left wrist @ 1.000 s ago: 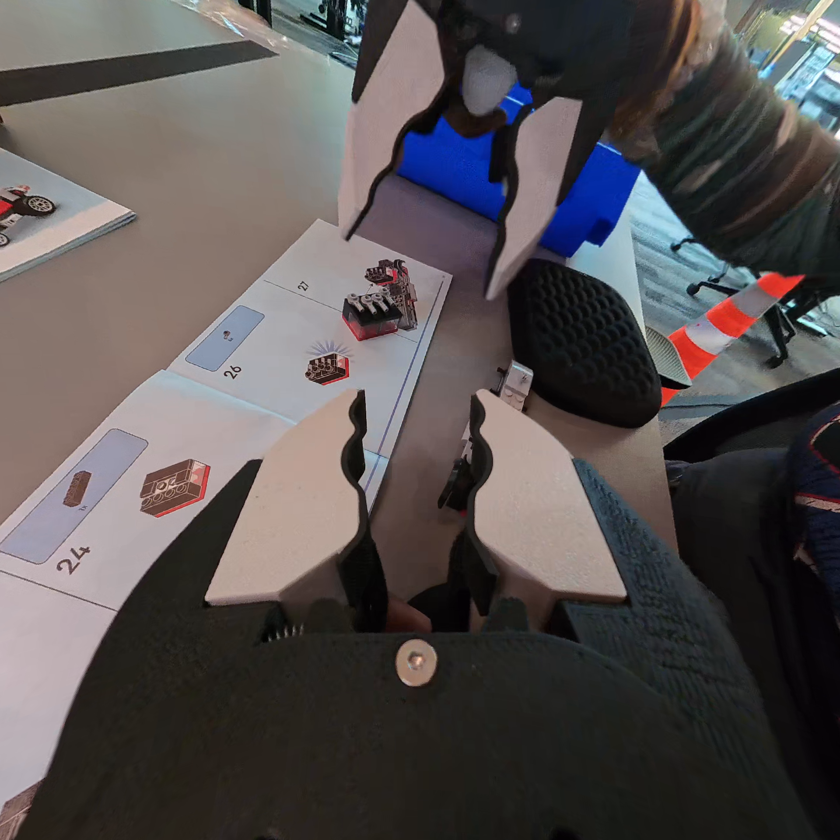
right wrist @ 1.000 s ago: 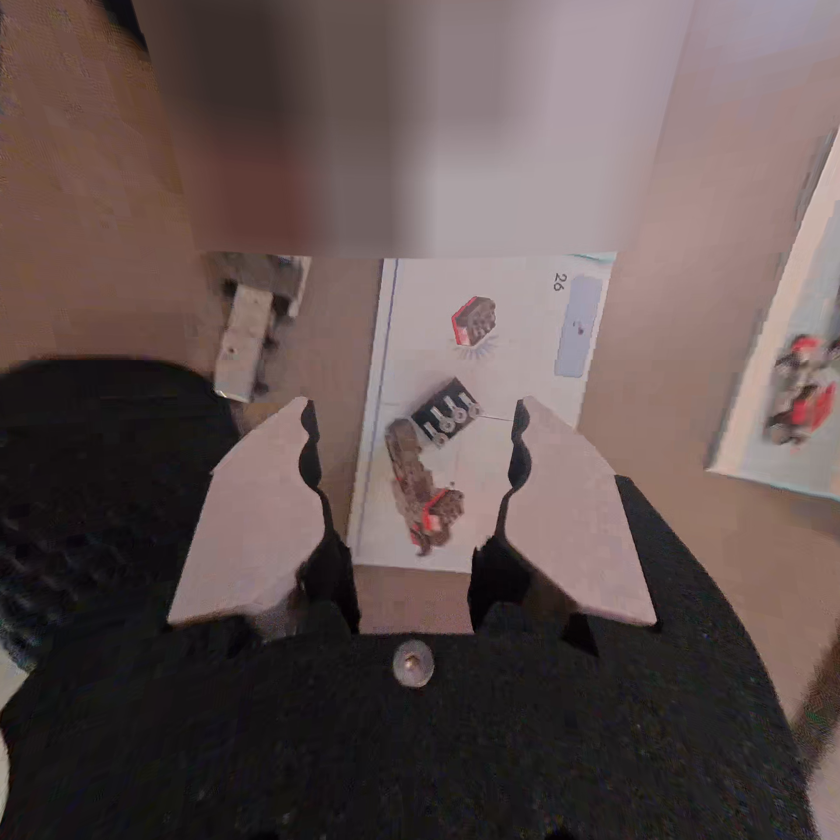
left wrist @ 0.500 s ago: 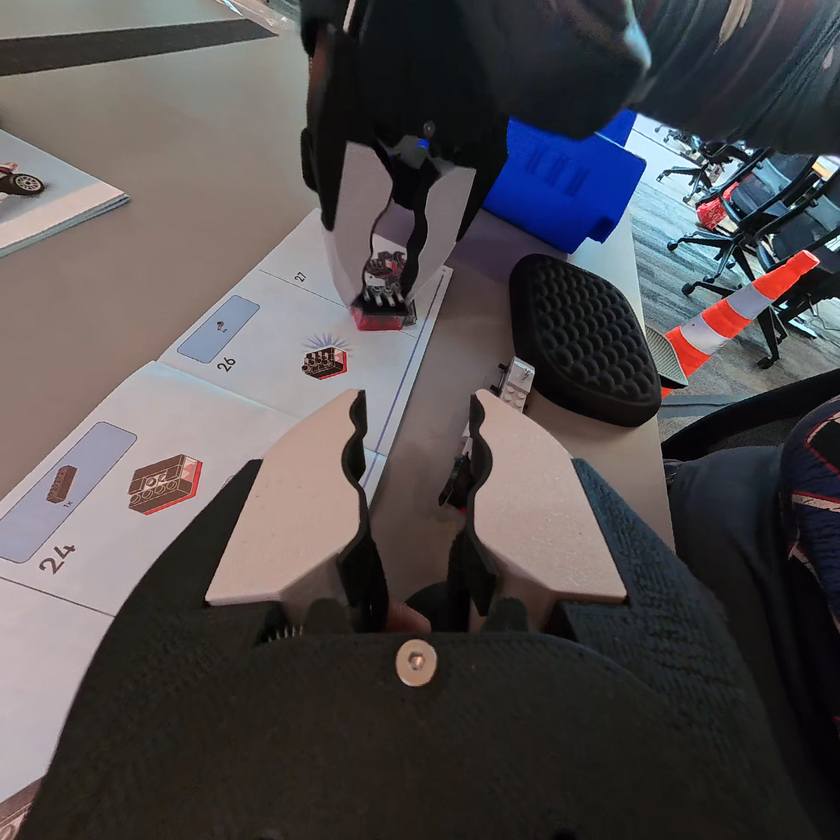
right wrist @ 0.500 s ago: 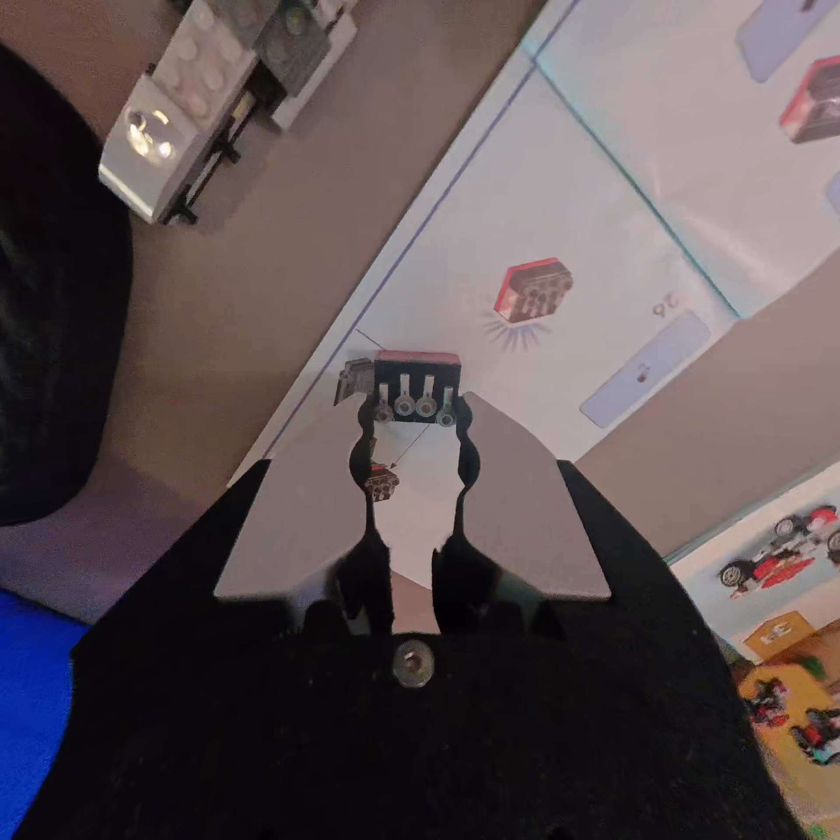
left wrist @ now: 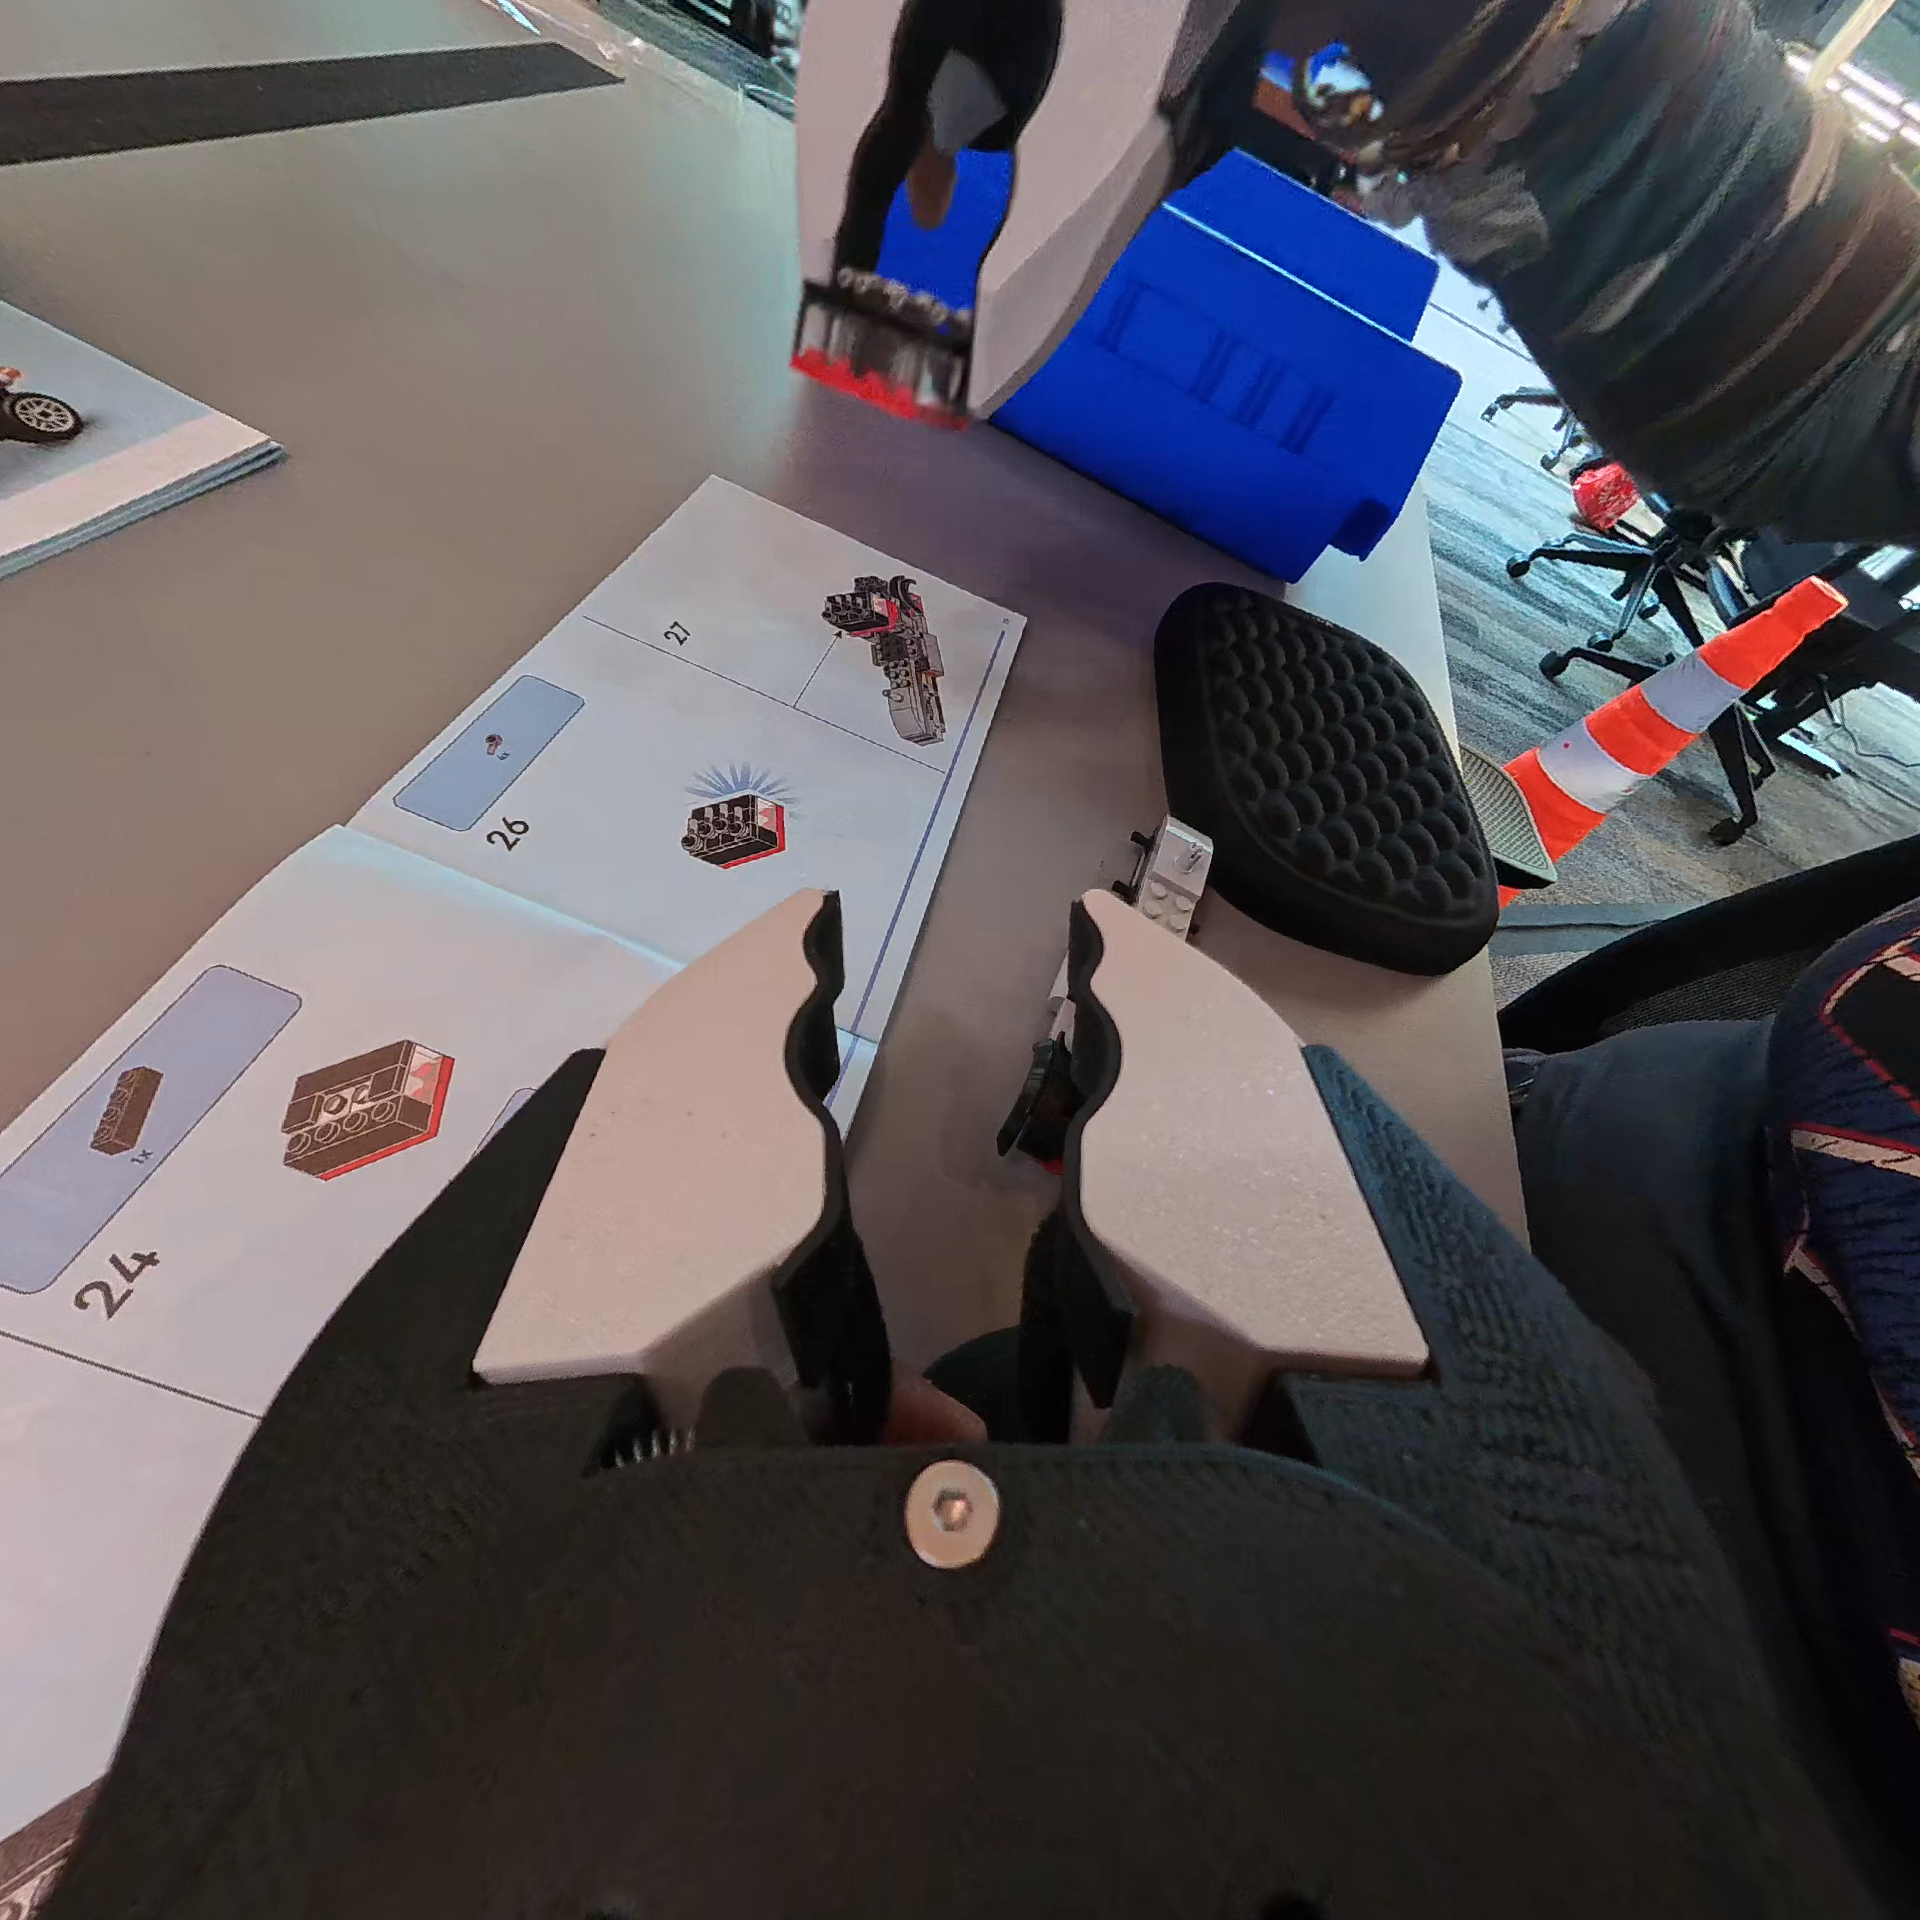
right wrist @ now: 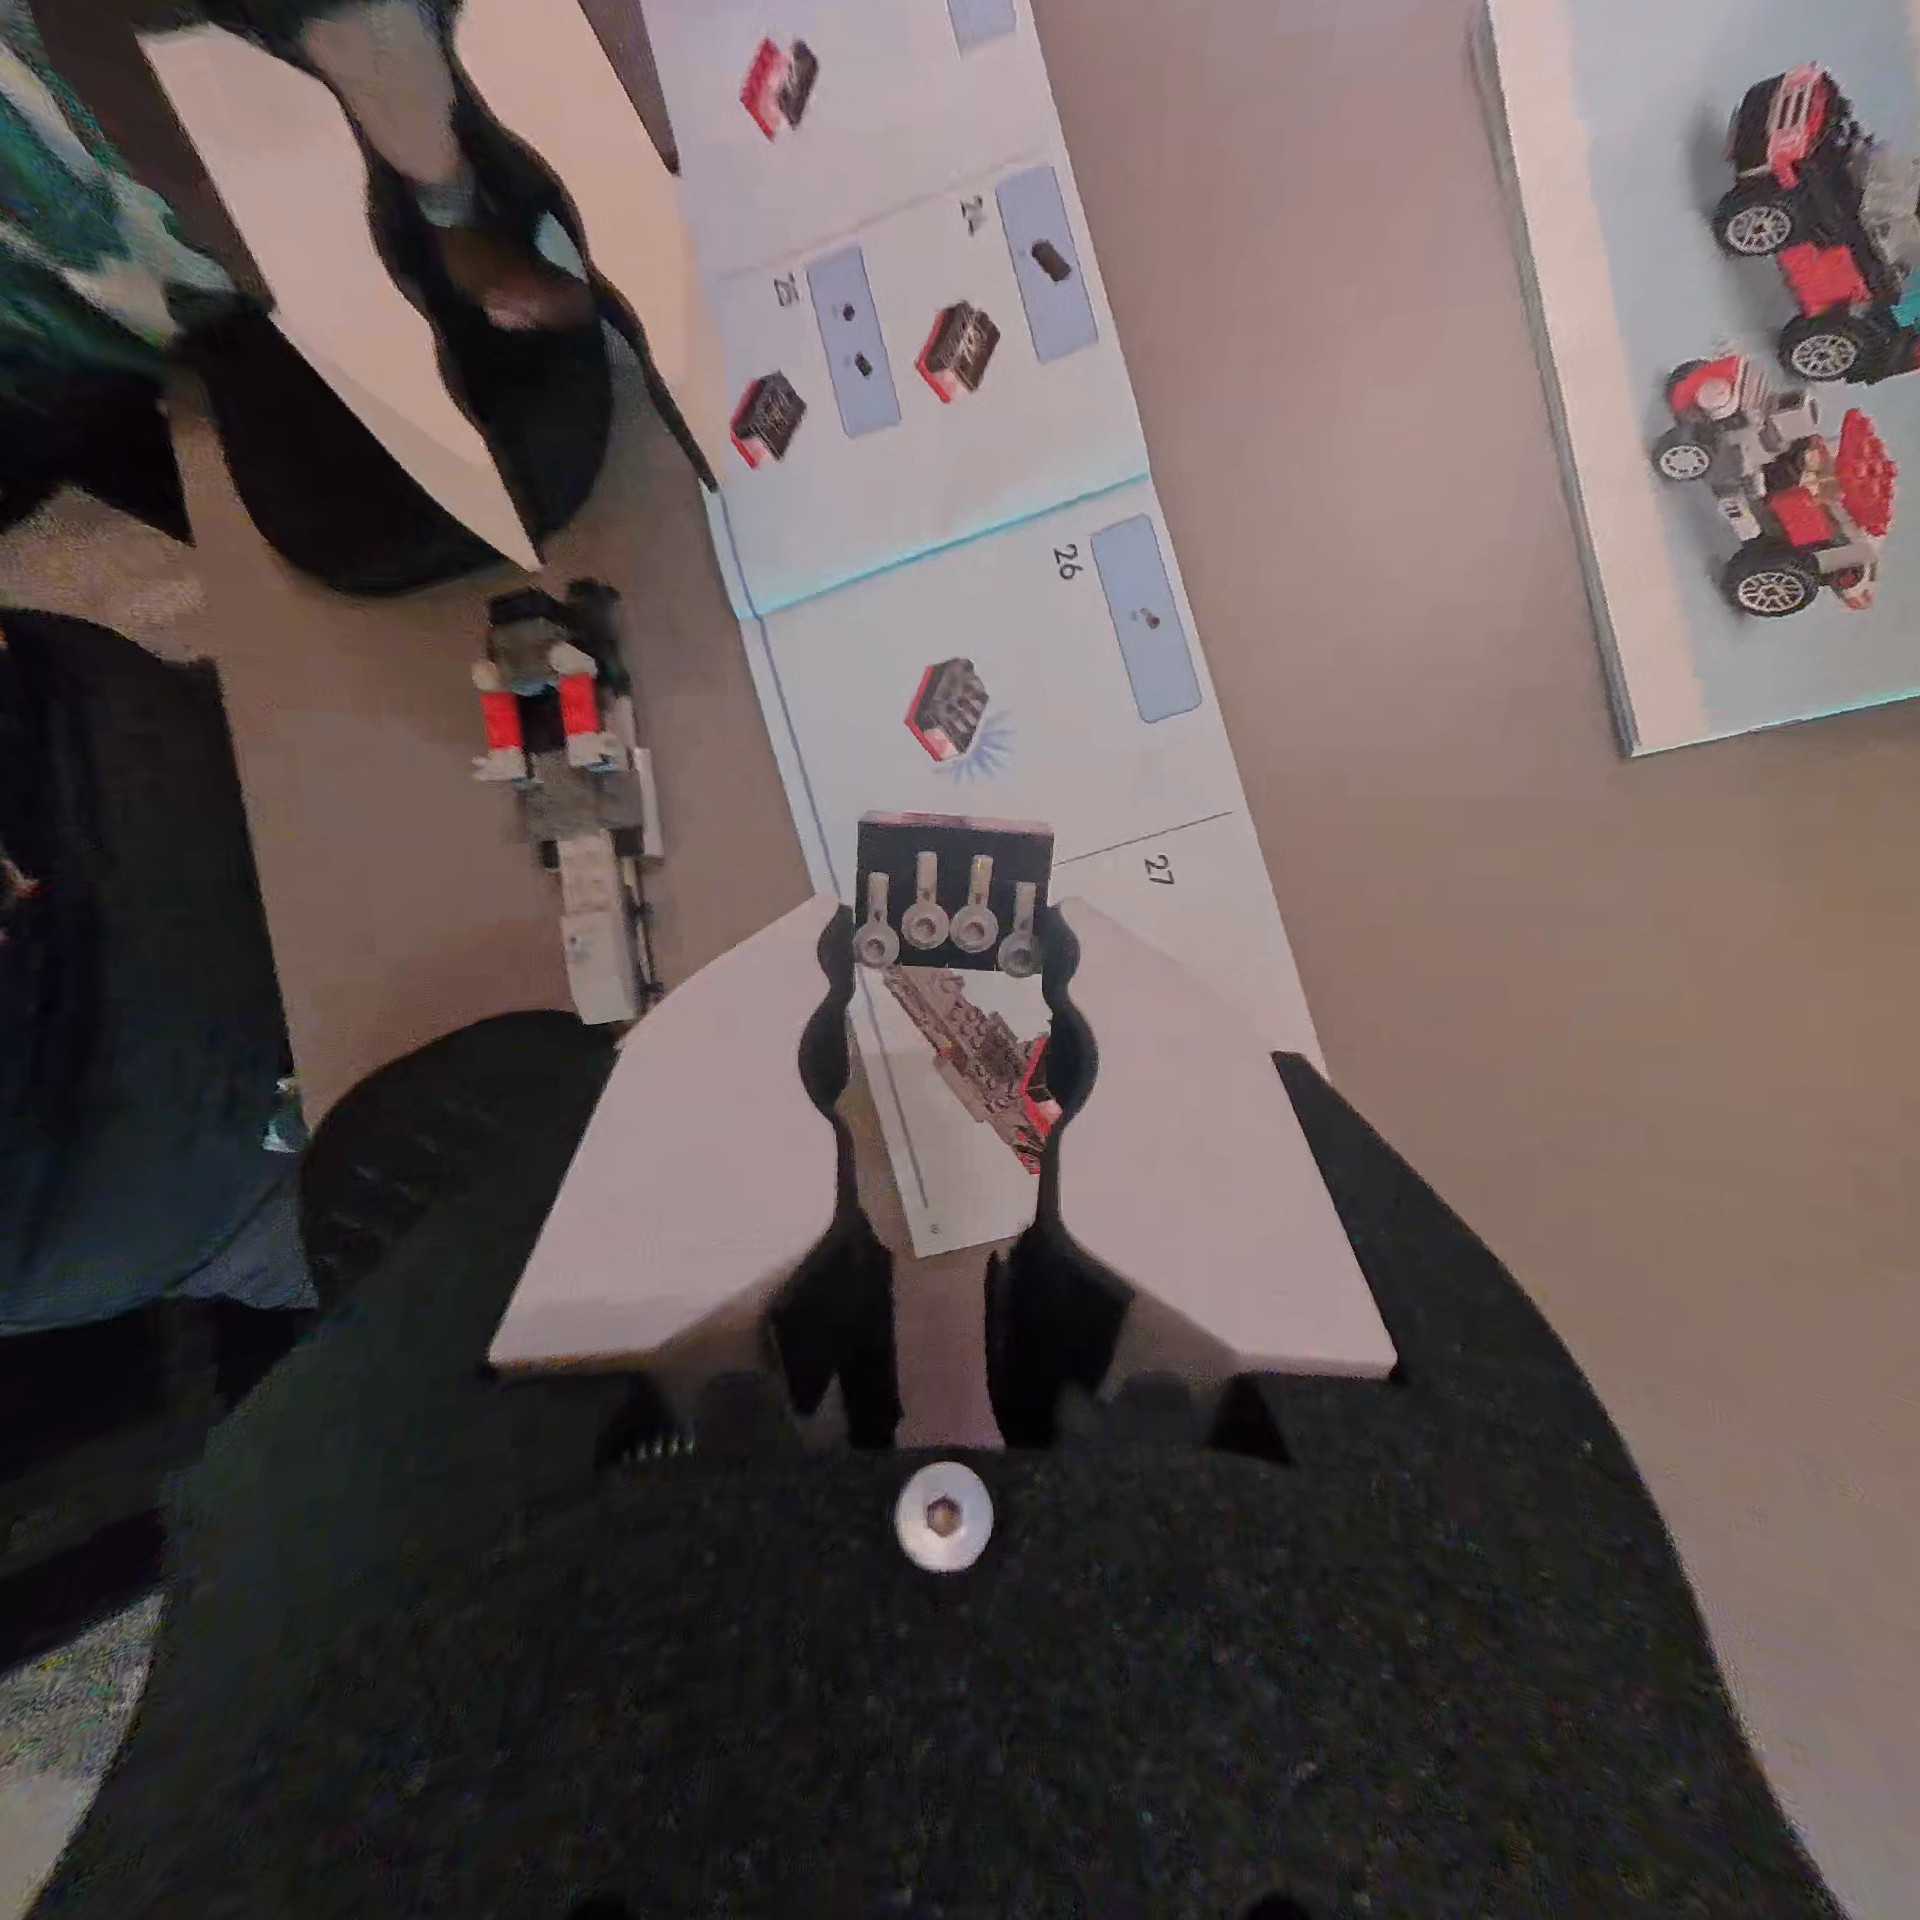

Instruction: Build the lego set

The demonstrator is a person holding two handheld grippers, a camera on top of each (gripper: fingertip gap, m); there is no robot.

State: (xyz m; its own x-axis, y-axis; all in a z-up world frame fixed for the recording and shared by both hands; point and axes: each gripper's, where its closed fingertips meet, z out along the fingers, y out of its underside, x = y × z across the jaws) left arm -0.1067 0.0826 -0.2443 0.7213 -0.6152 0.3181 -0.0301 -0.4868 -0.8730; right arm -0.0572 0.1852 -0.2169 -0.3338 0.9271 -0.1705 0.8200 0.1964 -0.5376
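the right gripper (right wrist: 954, 940) hangs above the table (left wrist: 436, 343), looking almost straight down, its two pale fingers clamped on a small black lego block (right wrist: 954, 883) with a red base and four grey stud-like pieces along its near face. in the left wrist view that same gripper hangs high over the far part of the table, in front of a blue box (left wrist: 1226, 384), with the block blurred at its tips and lifted clear of the surface; a dark patterned sleeve (left wrist: 1704, 239) runs up behind it.

the left gripper (left wrist: 951, 914) sits low near the table's right edge, pointing along it, fingers apart with nothing between them. a partly built grey, white and red lego assembly (right wrist: 566, 790) lies on the table just beyond its right finger, beside a black dimpled pad (left wrist: 1320, 779).

an open instruction booklet (left wrist: 665, 790) lies flat on the table left of the assembly, printed with numbered building steps and small brick drawings. a second booklet (right wrist: 1766, 364), showing finished red and black vehicles, lies near the table's left side.
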